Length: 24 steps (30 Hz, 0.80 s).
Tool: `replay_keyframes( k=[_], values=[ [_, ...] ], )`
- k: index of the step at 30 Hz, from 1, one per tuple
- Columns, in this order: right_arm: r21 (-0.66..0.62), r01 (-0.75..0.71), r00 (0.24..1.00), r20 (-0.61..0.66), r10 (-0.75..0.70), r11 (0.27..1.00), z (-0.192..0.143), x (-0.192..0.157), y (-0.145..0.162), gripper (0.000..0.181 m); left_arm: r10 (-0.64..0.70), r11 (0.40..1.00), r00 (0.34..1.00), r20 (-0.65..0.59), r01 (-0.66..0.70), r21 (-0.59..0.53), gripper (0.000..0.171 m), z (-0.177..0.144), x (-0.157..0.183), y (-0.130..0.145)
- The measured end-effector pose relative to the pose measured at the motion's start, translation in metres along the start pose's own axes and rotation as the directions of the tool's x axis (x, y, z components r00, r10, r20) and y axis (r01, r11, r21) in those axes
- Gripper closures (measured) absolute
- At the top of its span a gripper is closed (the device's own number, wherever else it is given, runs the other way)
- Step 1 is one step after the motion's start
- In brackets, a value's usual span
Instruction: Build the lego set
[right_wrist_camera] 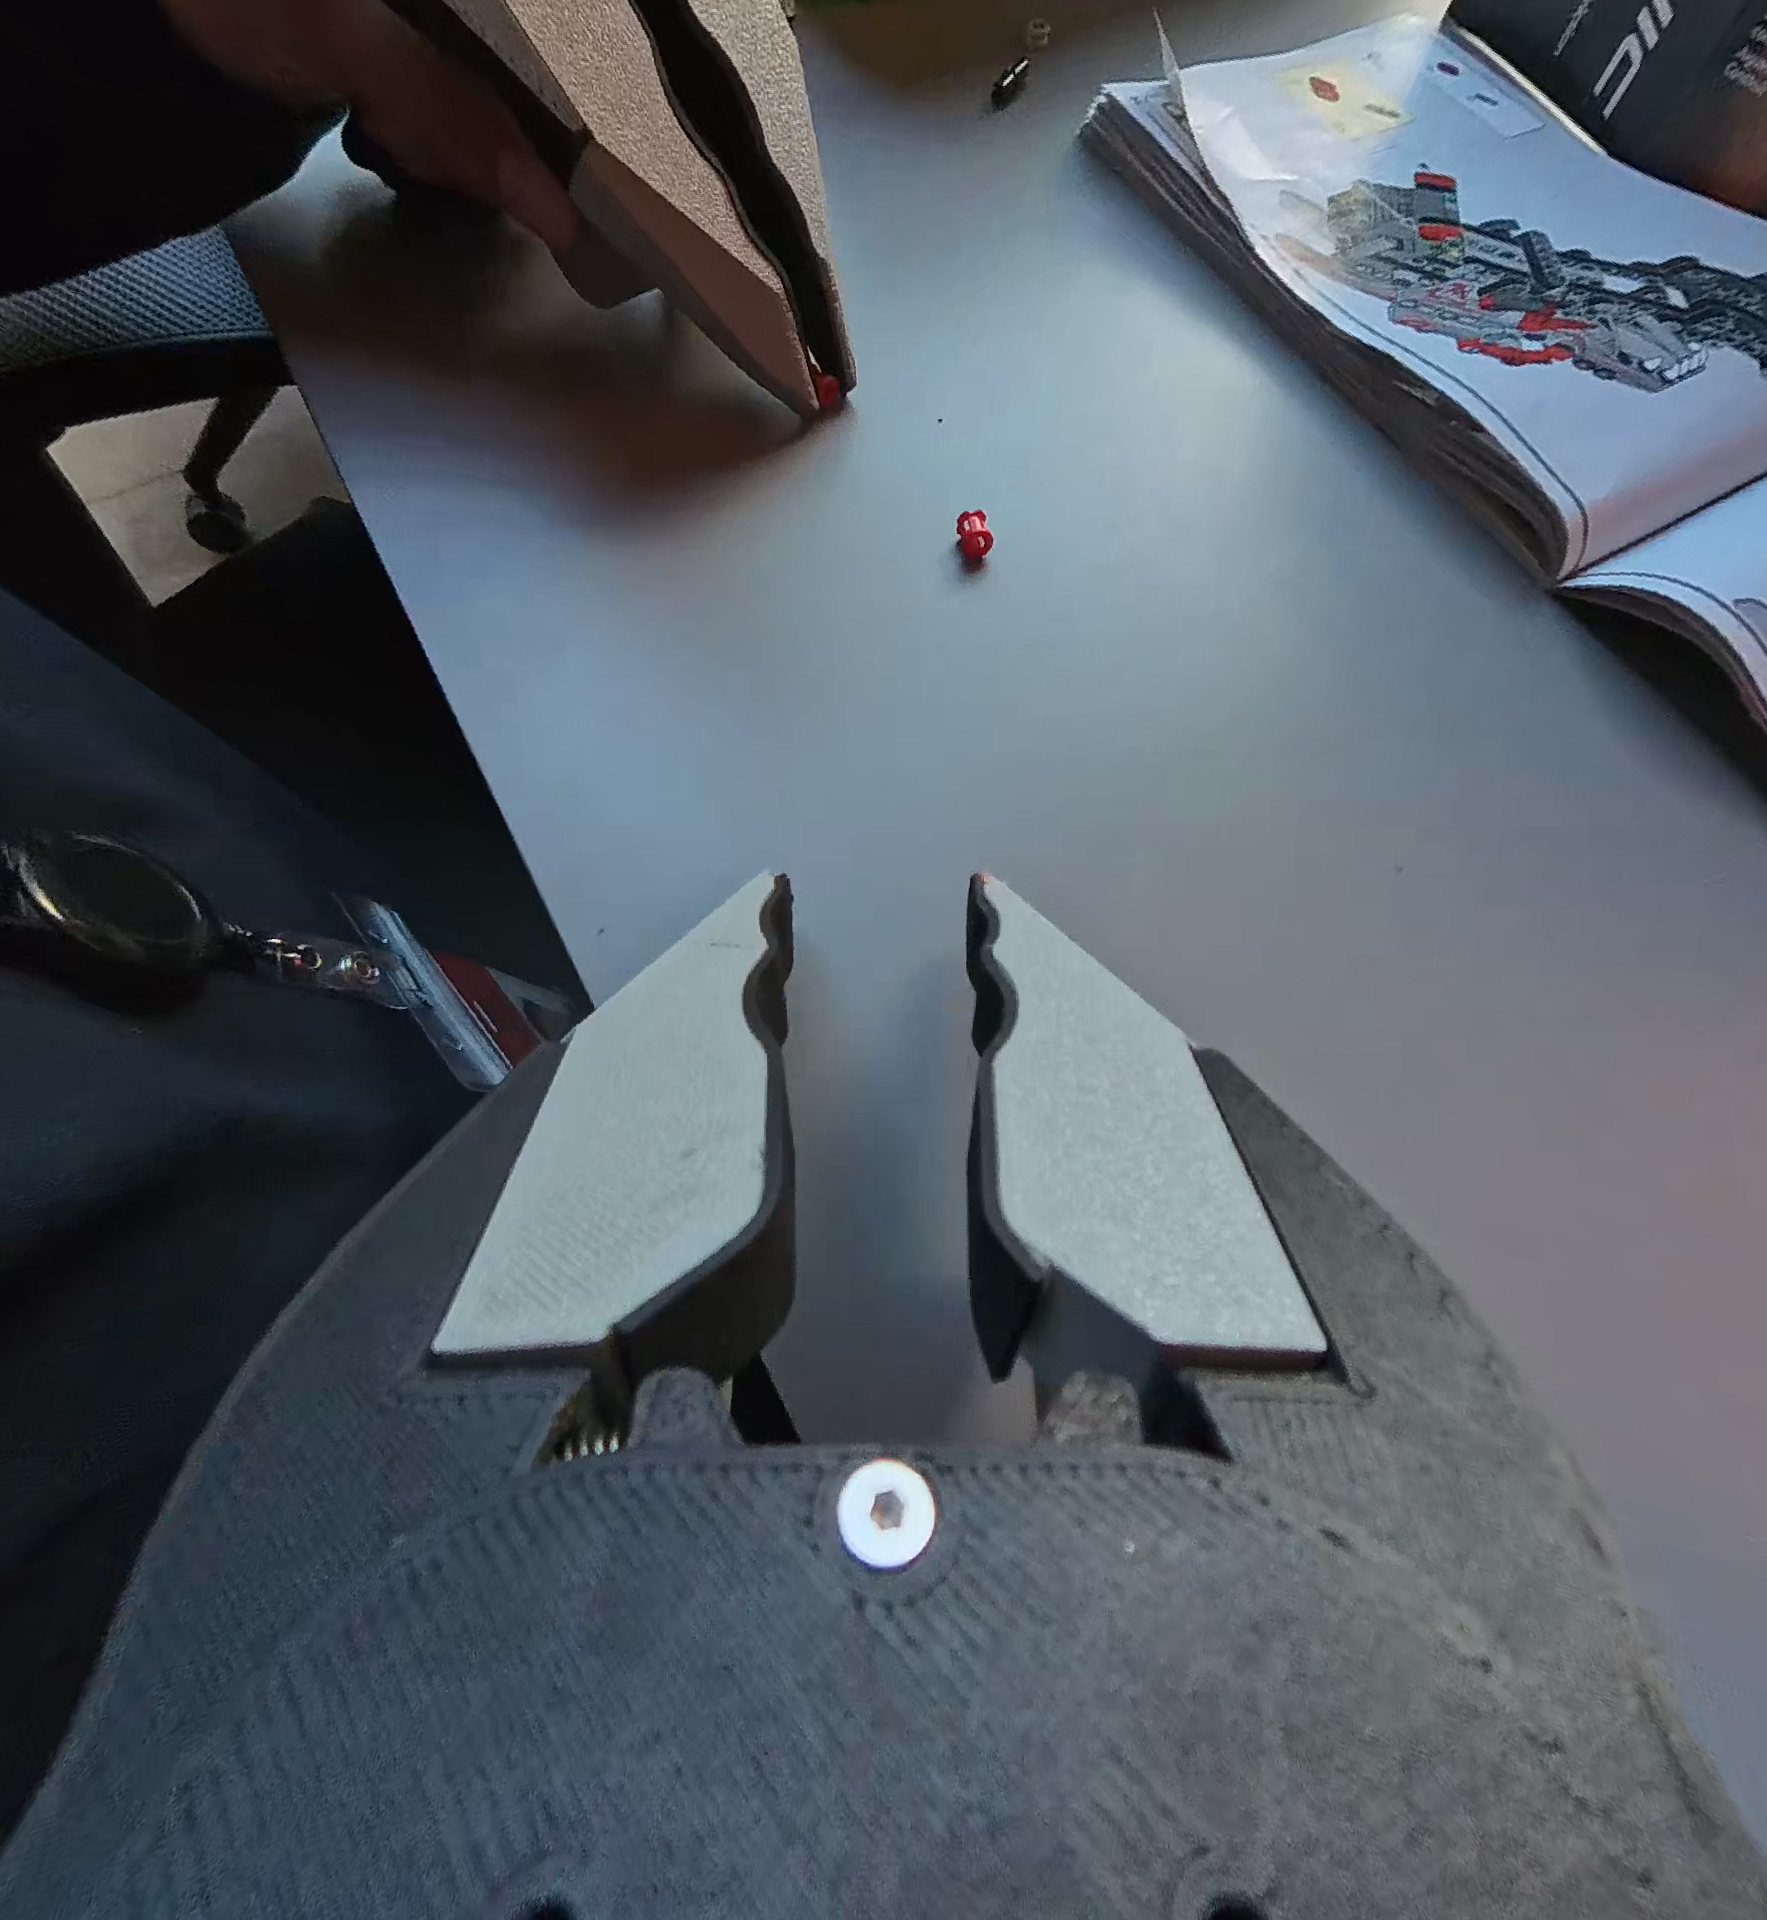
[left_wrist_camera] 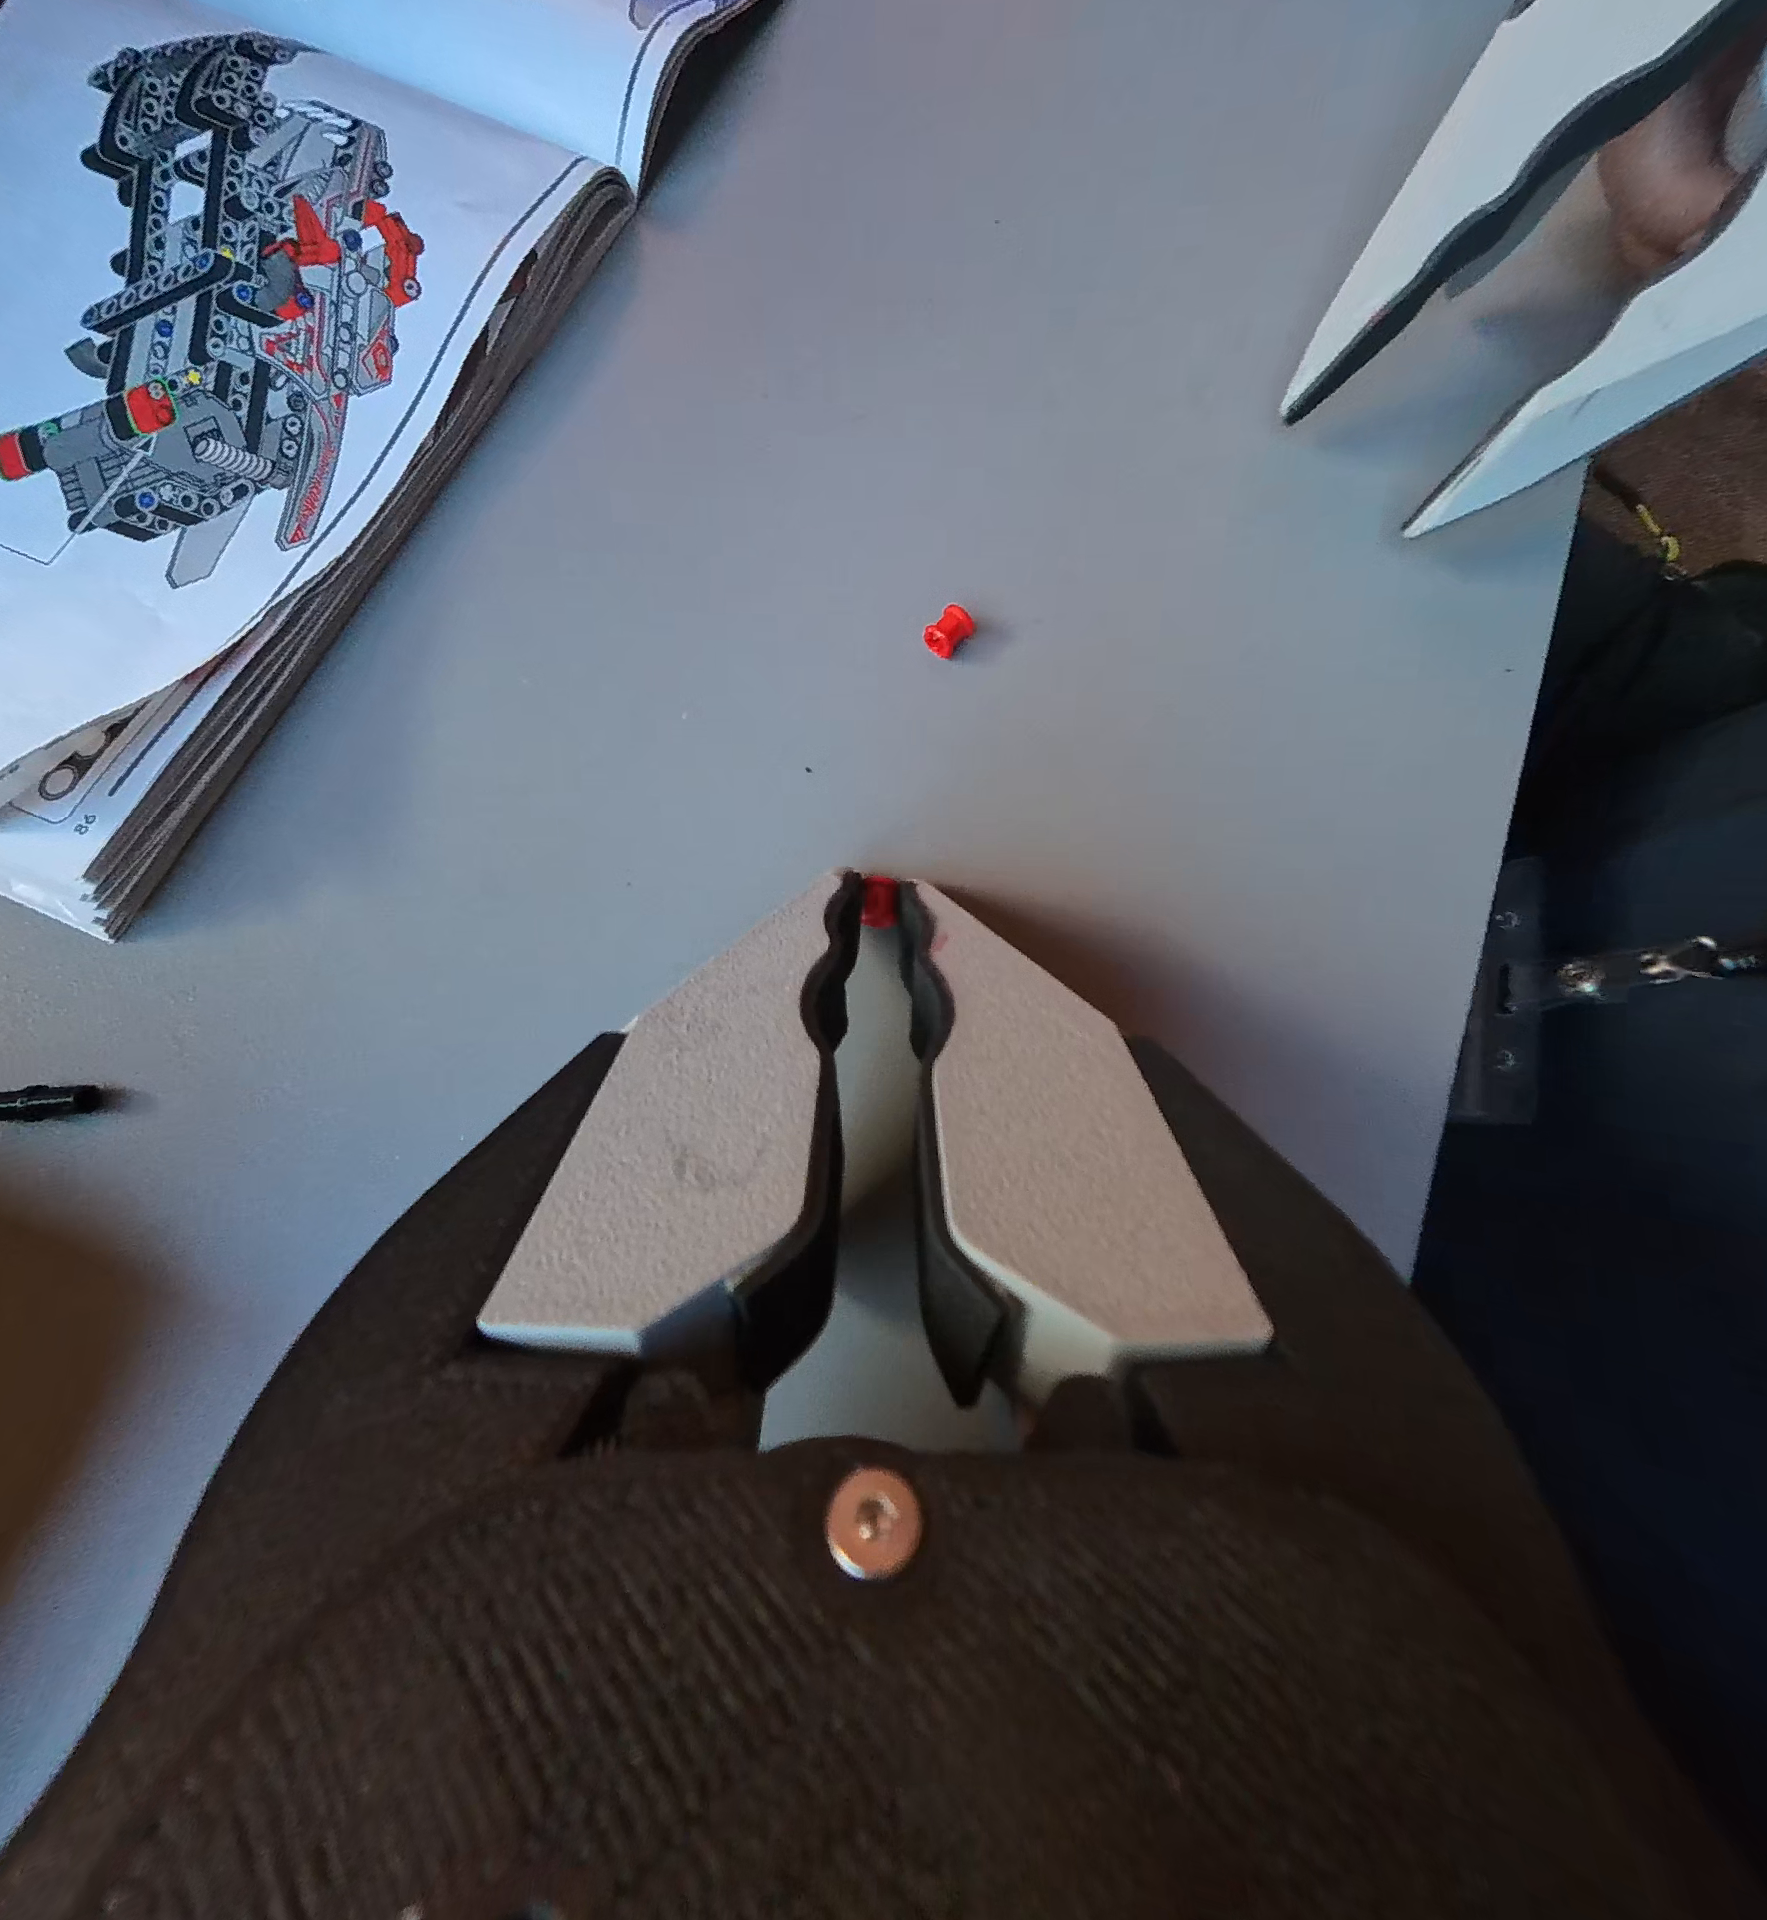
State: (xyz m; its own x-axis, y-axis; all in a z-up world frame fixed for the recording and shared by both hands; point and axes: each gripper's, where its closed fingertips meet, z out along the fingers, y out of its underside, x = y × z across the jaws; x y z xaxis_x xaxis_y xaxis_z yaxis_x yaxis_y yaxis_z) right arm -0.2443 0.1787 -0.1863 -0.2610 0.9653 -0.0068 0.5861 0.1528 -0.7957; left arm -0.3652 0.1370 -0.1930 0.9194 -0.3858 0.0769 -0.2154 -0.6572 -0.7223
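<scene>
red bush (left_wrist_camera: 878,902) sits pinched at the tips of the left gripper (left_wrist_camera: 880,896), its jaws closed on it, down at the grey worktop (left_wrist_camera: 1118,364). a second red bush (right_wrist_camera: 973,536) lies loose between both grippers. right gripper (right_wrist_camera: 879,894) hovers with jaws apart, empty. open instruction booklet (left_wrist_camera: 266,343) lies nearby.

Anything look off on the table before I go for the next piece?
Nothing damaged. The left gripper pinches one red bush only at its very fingertips, a shallow hold. A second red bush lies loose mid-table, and a black pin sits apart.
</scene>
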Motion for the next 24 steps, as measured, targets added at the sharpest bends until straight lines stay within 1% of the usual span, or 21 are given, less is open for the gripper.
replay_keyframes(
  k=[9,14,15,18,19,21,24],
  values=[
    [0.016,0.014,1.000,0.027,-0.014,1.000,-0.003,-0.003,-0.013,0.151,-0.038,0.999,0.999,-0.025,0.039,0.002,0.168,0.000,-0.001,-0.001],
    [0.029,0.006,1.000,0.016,-0.006,1.000,-0.016,-0.005,-0.014,0.151,-0.039,0.999,0.999,-0.013,0.039,0.003,0.168,0.005,-0.004,-0.006],
    [0.032,0.006,1.000,0.007,-0.006,0.999,-0.020,-0.005,-0.013,0.151,-0.035,0.999,0.999,-0.021,0.035,0.003,0.166,0.006,-0.003,-0.007],
    [0.051,-0.005,1.000,-0.003,0.005,0.999,-0.035,-0.007,-0.013,0.151,-0.061,0.998,0.998,-0.024,0.061,0.014,0.148,0.005,-0.005,-0.009],
    [0.061,-0.006,1.000,-0.006,0.006,0.998,-0.041,-0.008,-0.014,0.151,-0.073,0.997,0.997,-0.026,0.073,0.021,0.145,0.004,-0.006,-0.010],
    [0.081,0.000,1.000,-0.017,0.002,0.997,-0.053,-0.009,-0.015,0.152,-0.077,0.996,0.996,-0.037,0.079,0.042,0.143,0.002,-0.005,-0.012],
    [0.101,0.007,0.999,-0.049,-0.002,0.995,-0.067,-0.006,-0.013,0.154,-0.086,0.994,0.996,-0.020,0.087,0.061,0.138,-0.001,-0.008,-0.013]
  ],
)
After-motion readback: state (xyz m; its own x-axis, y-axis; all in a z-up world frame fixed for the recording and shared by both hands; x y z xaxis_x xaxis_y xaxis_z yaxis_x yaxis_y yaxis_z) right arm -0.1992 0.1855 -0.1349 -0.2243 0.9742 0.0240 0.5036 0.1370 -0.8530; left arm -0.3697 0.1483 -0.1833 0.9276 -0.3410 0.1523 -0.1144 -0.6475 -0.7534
